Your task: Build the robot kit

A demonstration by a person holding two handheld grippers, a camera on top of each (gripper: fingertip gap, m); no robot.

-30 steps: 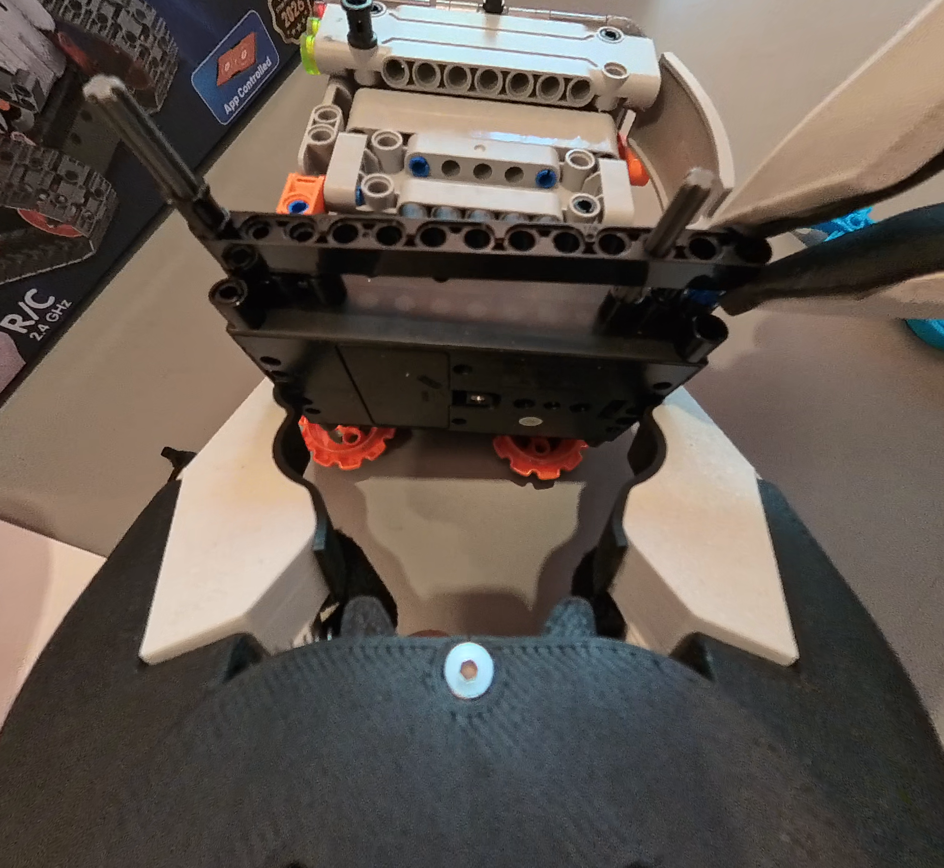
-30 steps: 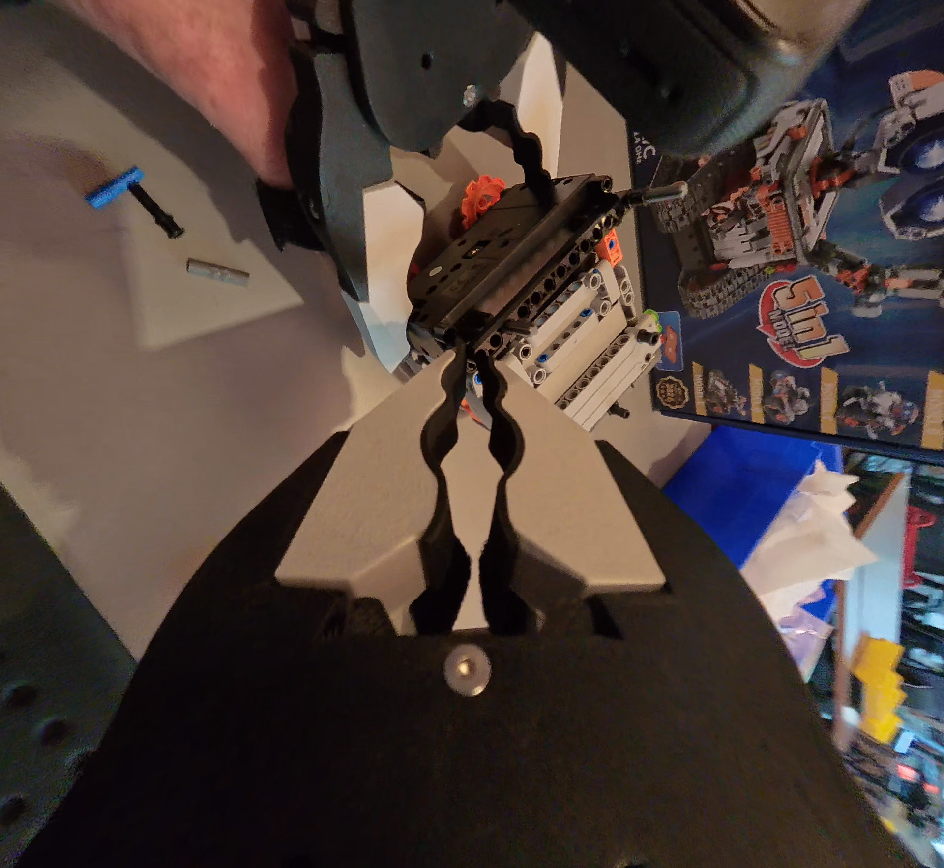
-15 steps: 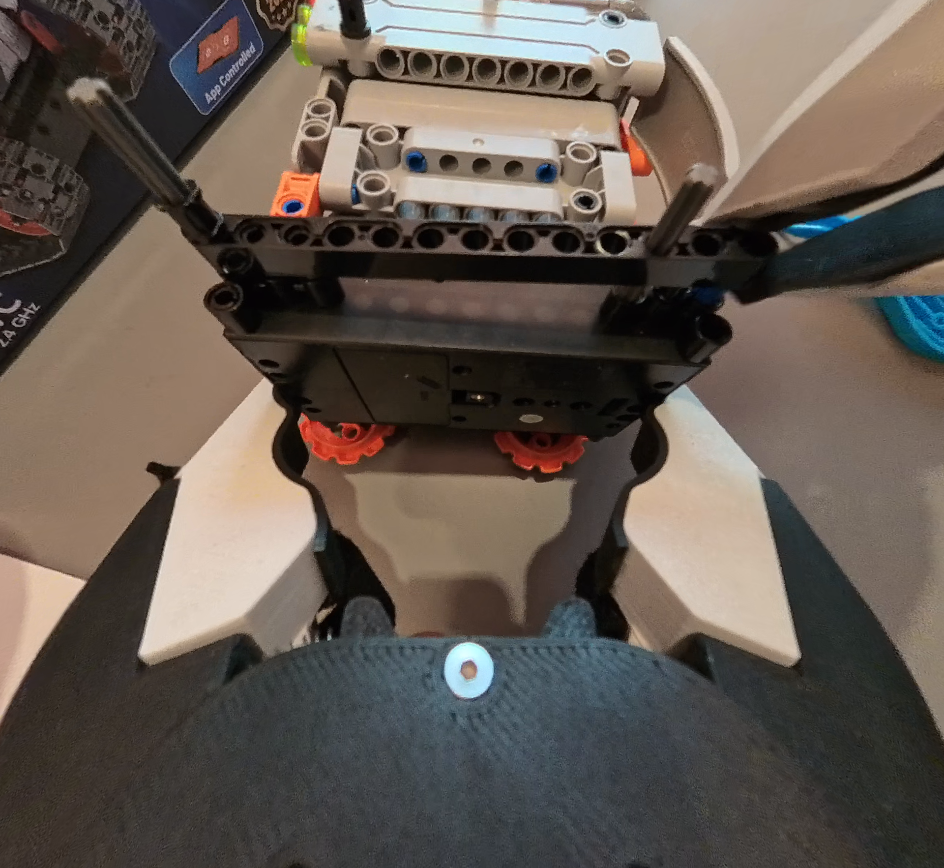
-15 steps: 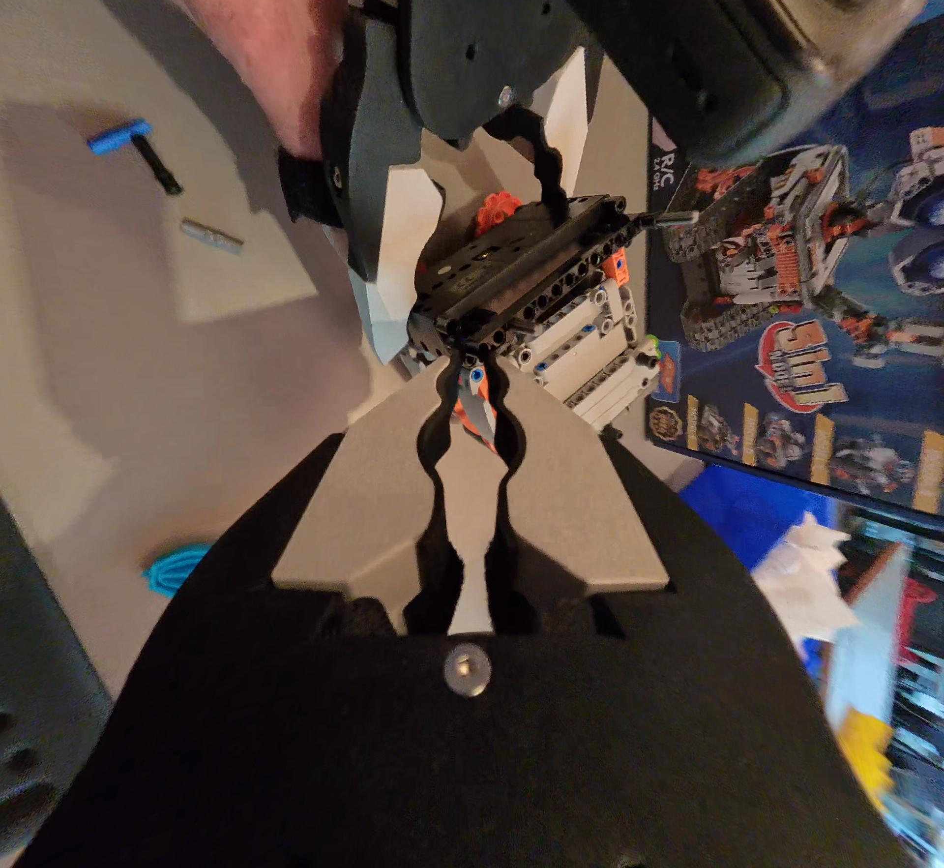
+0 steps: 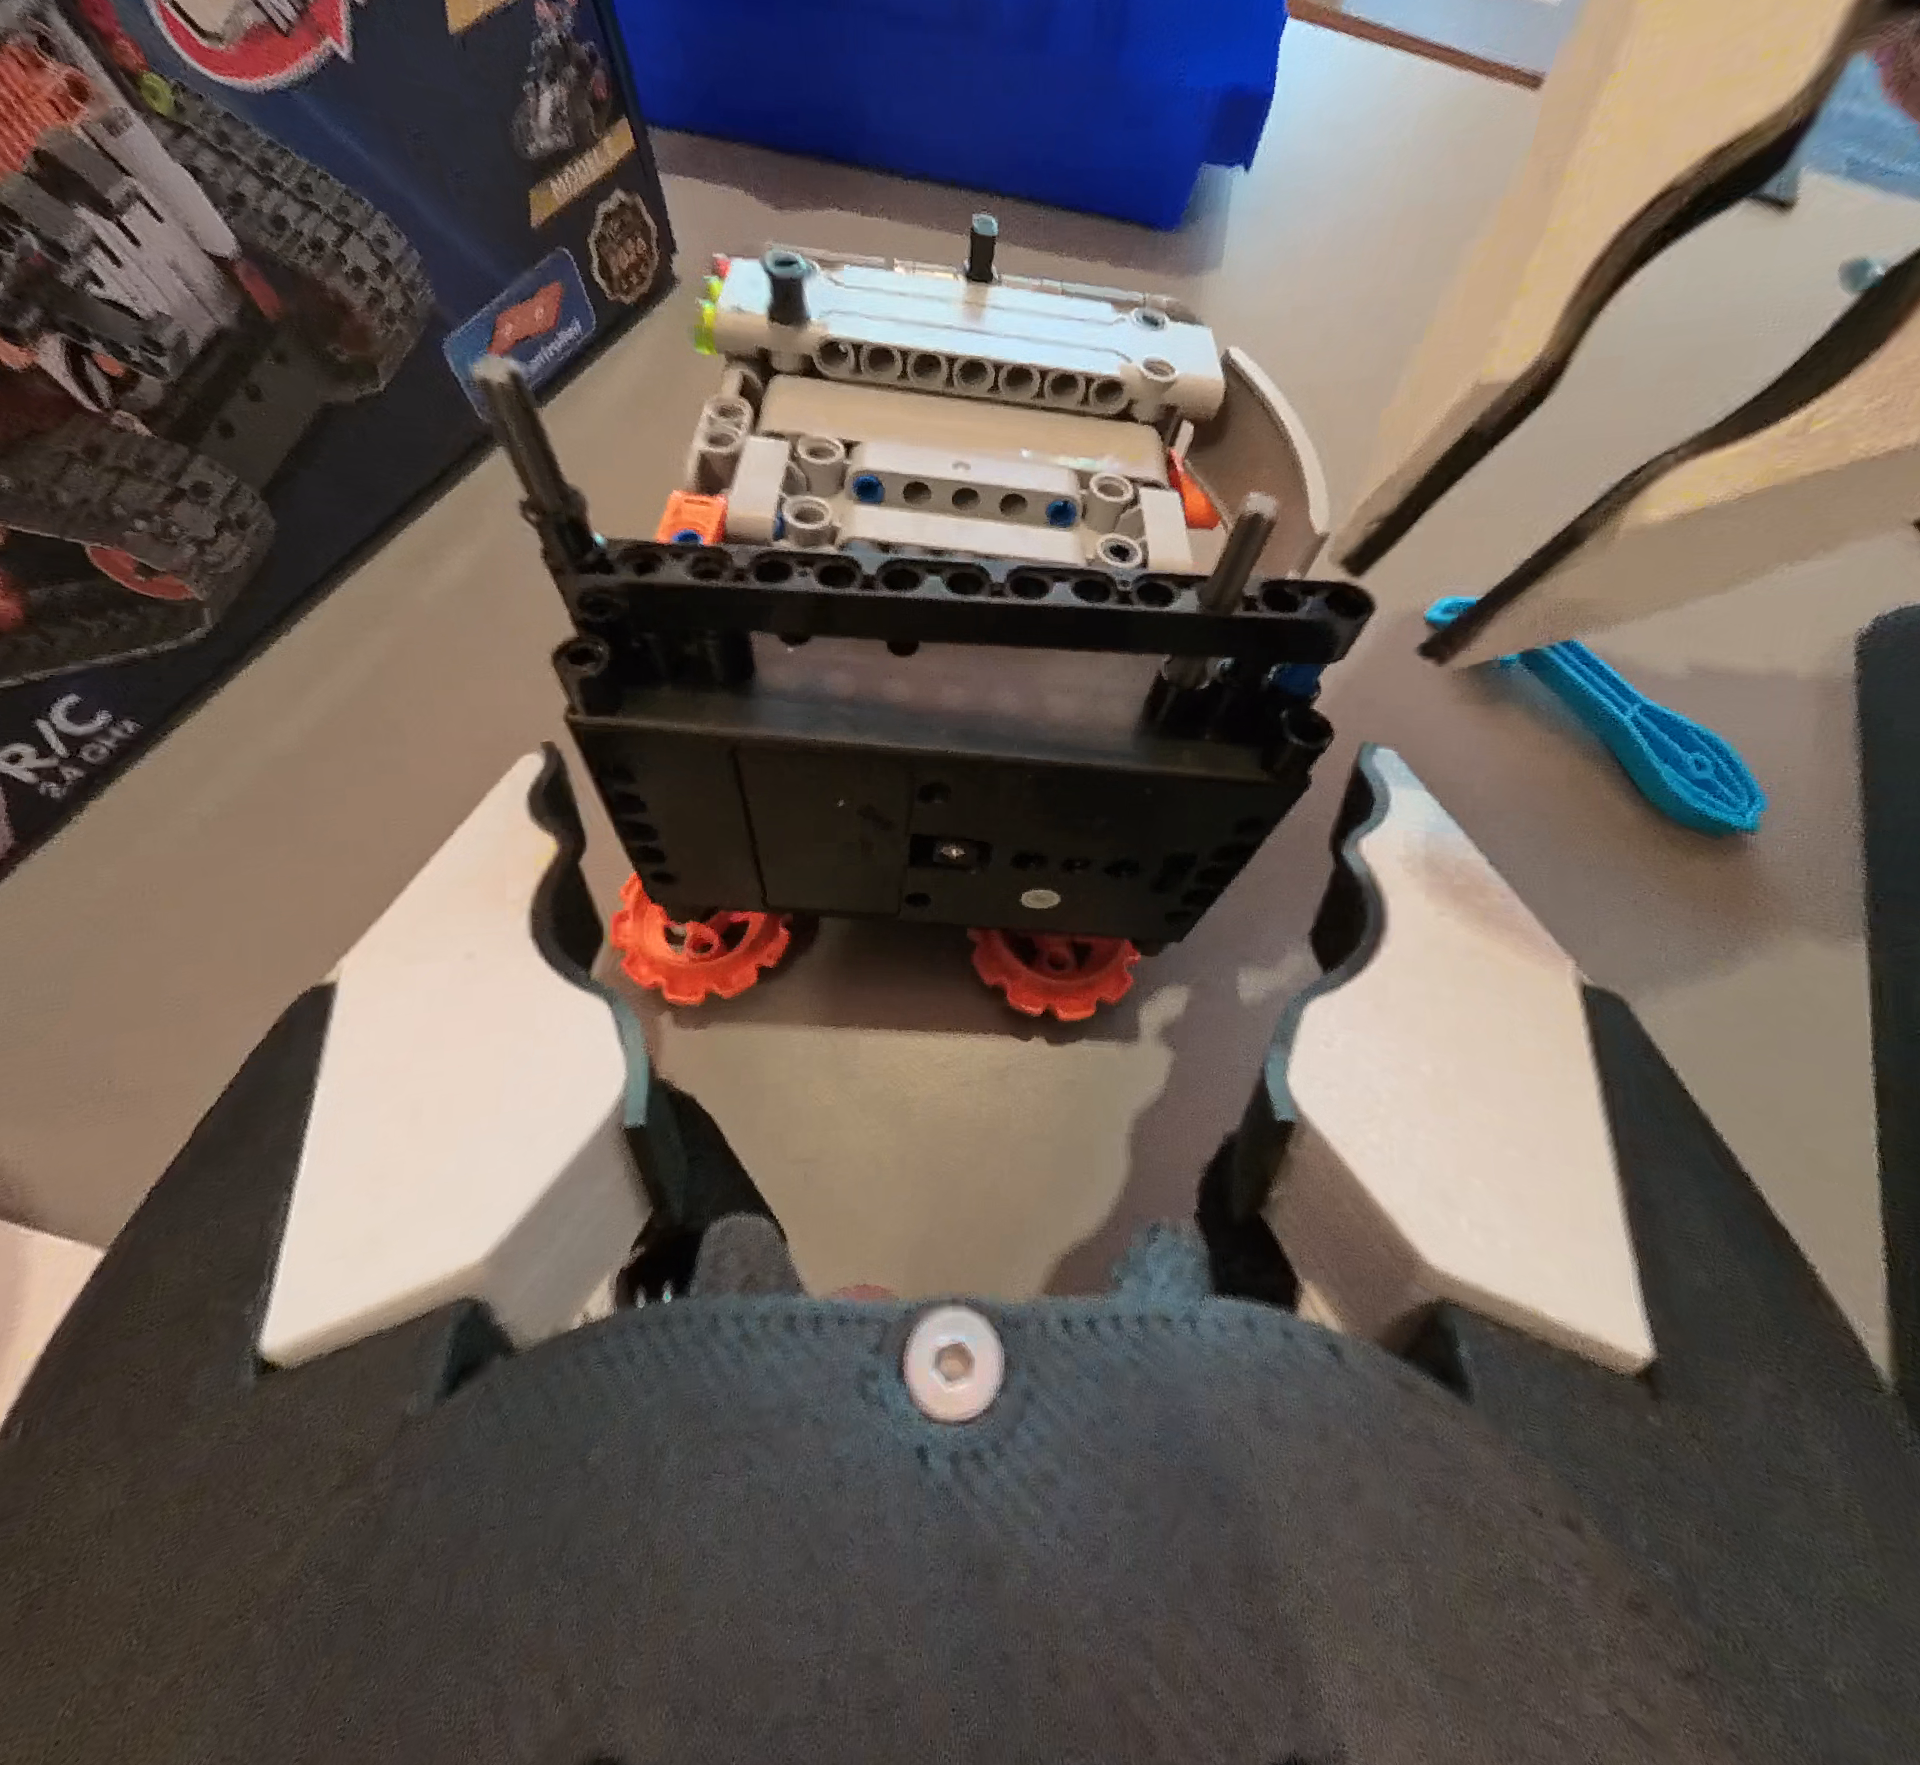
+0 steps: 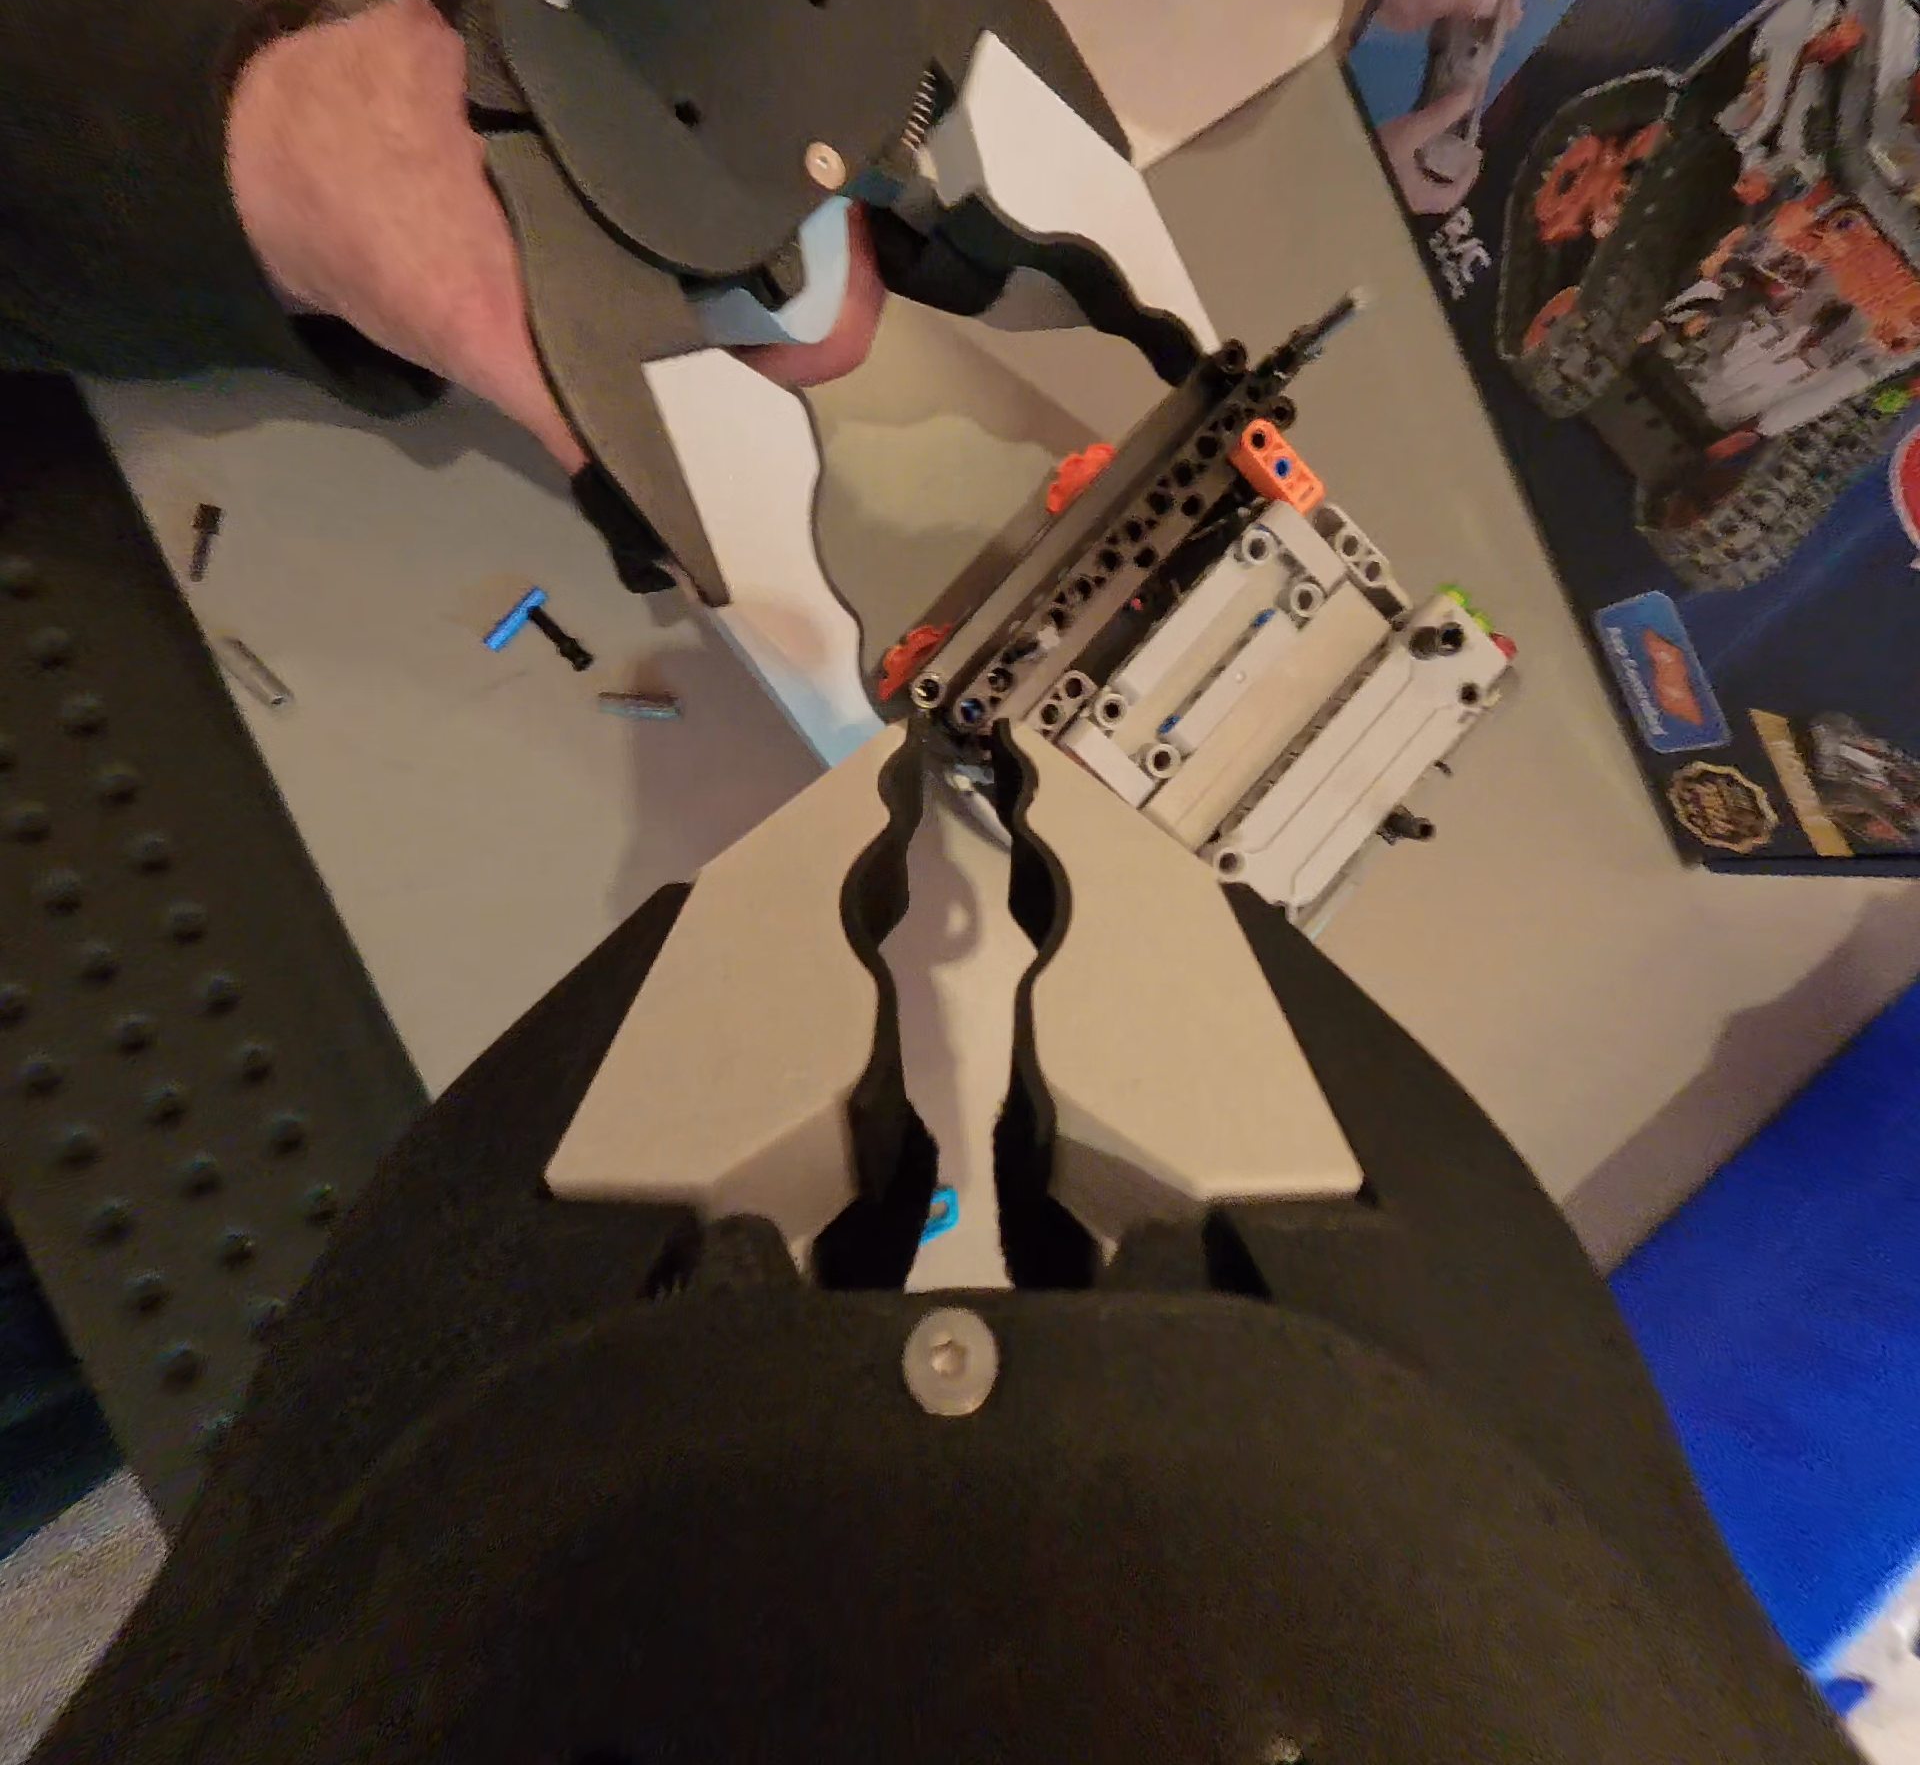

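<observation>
In the left wrist view, the left claw (image 5: 951, 874) stood wide open, its two white fingers (image 5: 457, 1019) flanking the black rear block of a brick-built model (image 5: 945, 676) without clearly touching it. The model sat on the grey table (image 5: 1507, 884) on two orange gear wheels (image 5: 698, 946), with grey beams stacked behind the black frame and two dark axles sticking up. A blue bin (image 5: 935, 22) and a printed toy box (image 5: 260, 261) stood behind it. A light-blue plastic tool (image 5: 1652, 739) lay to the right, under the right claw's fingers.

In the right wrist view, the right claw (image 6: 956, 739) was parted narrowly and held nothing, its tips just beside the model's (image 6: 1195, 635) near corner. A hand (image 6: 384, 188) held the left claw (image 6: 997, 468) across the model. Small loose pins (image 6: 535, 629) lay on the table (image 6: 468, 832).
</observation>
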